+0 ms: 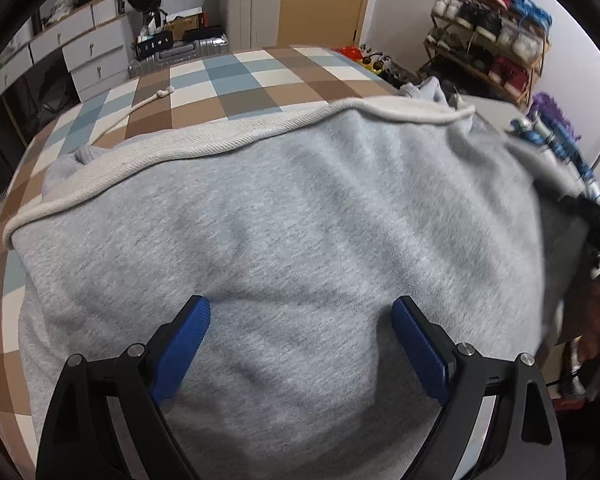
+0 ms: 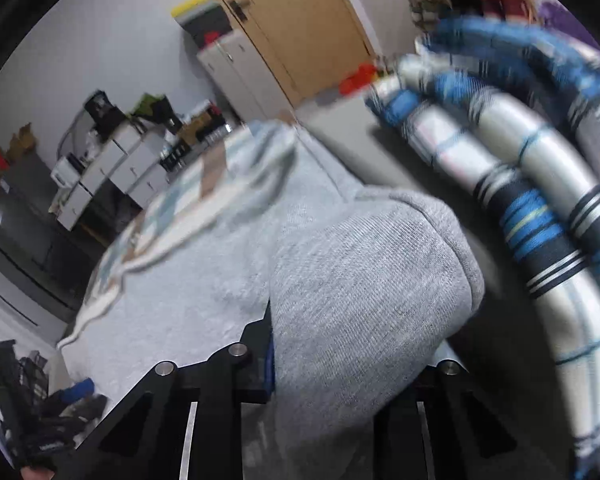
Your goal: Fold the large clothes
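Right gripper (image 2: 300, 344) jaws clamp the grey hoodie's (image 1: 284, 216) cuff (image 2: 372, 280); left gripper (image 1: 300, 344) jaws gape. Lifting could drag the body askew.

My right hand-held gripper's (image 2: 340, 364) pads are buried under the grey ribbed sweatshirt cuff (image 2: 372, 280); the blue-and-white plaid cloth (image 2: 540, 200) blurs.

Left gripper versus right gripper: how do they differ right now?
The left gripper stands wide open, blue fingers resting apart on the grey sweatshirt; the right gripper is shut on a ribbed cuff of that sweatshirt. The left fingers show in full; the cuff hides most of the right ones. The left points down at flat fabric; the right holds its fabric bunched. Both share black frames.
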